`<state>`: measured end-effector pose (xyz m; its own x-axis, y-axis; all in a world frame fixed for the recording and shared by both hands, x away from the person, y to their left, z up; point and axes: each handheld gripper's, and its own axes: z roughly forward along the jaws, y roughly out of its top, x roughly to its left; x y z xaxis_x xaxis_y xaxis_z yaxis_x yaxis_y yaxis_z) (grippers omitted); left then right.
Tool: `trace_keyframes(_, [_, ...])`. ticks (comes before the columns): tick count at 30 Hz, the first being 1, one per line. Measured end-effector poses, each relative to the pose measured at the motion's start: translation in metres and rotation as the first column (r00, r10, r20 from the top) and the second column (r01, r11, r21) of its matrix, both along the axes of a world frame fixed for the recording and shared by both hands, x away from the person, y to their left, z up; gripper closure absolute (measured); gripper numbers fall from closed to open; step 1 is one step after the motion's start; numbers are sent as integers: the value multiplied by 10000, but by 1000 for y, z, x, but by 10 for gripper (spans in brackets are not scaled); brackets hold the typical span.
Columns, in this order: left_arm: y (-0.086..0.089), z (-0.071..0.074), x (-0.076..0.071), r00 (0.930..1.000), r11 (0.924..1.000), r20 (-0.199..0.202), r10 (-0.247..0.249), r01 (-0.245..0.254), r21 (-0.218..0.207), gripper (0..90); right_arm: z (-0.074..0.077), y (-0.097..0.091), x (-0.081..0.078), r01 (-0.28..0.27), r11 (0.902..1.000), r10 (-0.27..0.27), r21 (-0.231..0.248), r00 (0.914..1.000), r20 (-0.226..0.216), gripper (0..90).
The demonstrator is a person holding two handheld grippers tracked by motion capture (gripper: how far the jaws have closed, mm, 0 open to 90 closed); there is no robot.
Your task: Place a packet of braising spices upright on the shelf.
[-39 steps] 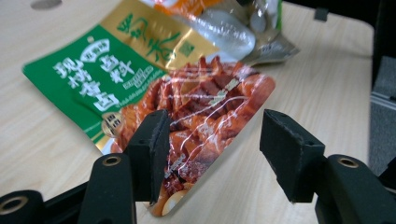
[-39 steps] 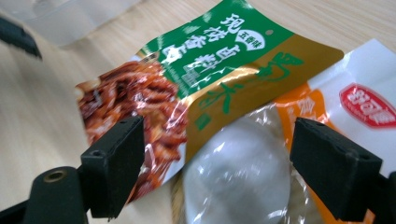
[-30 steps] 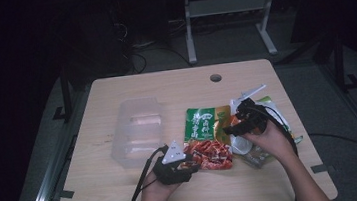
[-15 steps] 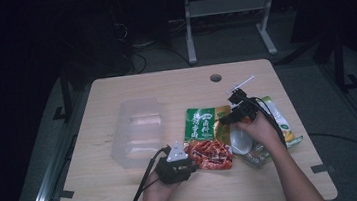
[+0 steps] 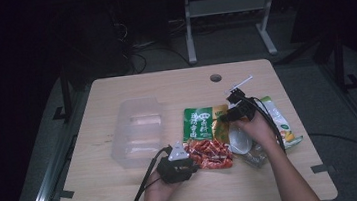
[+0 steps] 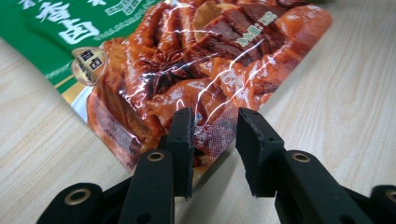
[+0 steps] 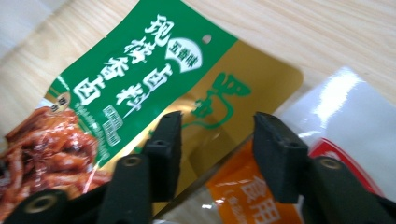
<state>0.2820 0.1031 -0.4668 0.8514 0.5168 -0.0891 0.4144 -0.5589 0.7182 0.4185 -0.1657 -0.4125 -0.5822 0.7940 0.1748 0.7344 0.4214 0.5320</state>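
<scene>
High view: wooden desk (image 5: 130, 93) carrying a clear plastic container (image 5: 137, 132) at left, a green and red food packet (image 5: 205, 138) in the middle, an orange-and-white pouch (image 5: 243, 141) just beside it, and a pale green packet (image 5: 279, 122) at right, partly under the right forearm. Left tongs (image 5: 189, 160) low on the desk at the near end of the food packet, at its red printed half. Right tongs (image 5: 223, 118) over the far right corner of the same packet, at its gold patch, close to the orange-and-white pouch.

Left gripper view: left tongs (image 6: 215, 140) with jaws partly apart, straddling the sealed near edge of the food packet (image 6: 187, 70); left pad close against the foil, right pad clear of it with desk wood showing in the gap. No squeeze visible, so open around the edge rather than clamped. Jaws just closing within the last second, then steady.

Right gripper view: right tongs (image 7: 217, 144) hanging above the gold corner of the food packet (image 7: 140, 79), with the orange-and-white pouch (image 7: 252, 196) lying partly beneath. Jaws just closing from wide to roughly half, packet corner between them, pads apparently not pressing on it. Open, nothing gripped.

Packet flat on the desk, green end away from the person, red end toward the person, well clear of the plastic container.
</scene>
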Motion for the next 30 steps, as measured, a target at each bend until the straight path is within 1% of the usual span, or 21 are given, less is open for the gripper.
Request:
trace_keyframes(1, [0,0,0,10000,10000,34,-32,32,45,668,-1,1,0,-45,10000,45,-25,10000,-72,558])
trace_keyframes(4, [0,0,0,9998,9999,163,-78,76,95,670,-4,5,2,49,9999,-53,-148,9997,-225,561])
trace_keyframes(6, [0,0,1,9999,9999,139,-77,76,86,673,-5,6,4,93,9999,-95,-54,9995,-288,564])
trace_keyframes(7, [0,0,0,10000,10000,72,-37,37,44,674,-5,6,5,133,9999,-136,-82,9993,-345,568])
trace_keyframes(9, [0,-1,0,10000,10000,14,-21,21,-2,677,-5,8,6,153,9997,-160,-201,9992,-361,546])
trace_keyframes(10, [0,-1,1,10000,10000,8,-15,15,-10,679,-5,8,6,196,9997,-202,-173,9990,-404,516])
trace_keyframes(11, [0,-1,1,10000,10000,42,-39,38,18,679,-5,8,7,360,9991,-368,-206,9985,-407,485])
trace_keyframes(12, [0,-1,1,10000,10000,17,-8,8,5,680,-5,8,8,517,9986,-520,-74,9978,-412,467])
trace_keyframes(13, [0,-1,0,10000,10000,19,-7,7,21,681,-5,7,9,597,9982,-593,73,9971,-479,470])
trace_keyframes(15, [0,-1,0,10000,10000,-3,24,-24,-44,681,-8,7,11,654,9979,-652,32,9966,-497,472])
trace_keyframes(16, [0,-1,1,10000,10000,31,-10,10,-19,685,-9,8,12,662,9978,-656,89,9962,-571,475])
trace_keyframes(18, [0,-1,1,10000,10000,32,-13,13,-12,688,-12,9,14,594,9982,-588,65,9963,-625,493])
trace_keyframes(20, [0,-1,1,10000,10000,40,-9,9,-15,689,-14,12,14,485,9988,-480,67,9963,-707,540])
trace_keyframes(21, [0,-1,1,10000,10000,49,-6,6,-21,690,-15,12,14,449,9989,-440,109,9965,-714,580])
trace_keyframes(22, [0,-1,1,10000,10000,50,8,-8,-35,691,-15,12,15,396,9989,-375,269,9966,-738,636])
trace_keyframes(23, [0,-1,1,10000,10000,50,10,-10,-40,692,-16,12,15,289,9988,-255,408,9965,-798,673])
trace_keyframes(26, [0,-2,0,10000,9999,31,76,-76,-136,692,-16,15,14,32,9993,-2,381,9971,-766,800])
trace_keyframes(27, [0,-2,0,10000,9998,17,84,-84,-153,690,-15,16,13,-23,9989,59,467,9971,-755,856])
trace_keyframes(28, [0,-2,1,10000,9999,26,68,-68,-106,687,-13,16,12,-72,9980,118,625,9973,-727,890])
trace_keyframes(30, [2,-1,1,10000,9999,-11,47,-47,-92,653,-7,15,9,-247,9960,295,854,9981,-550,897])
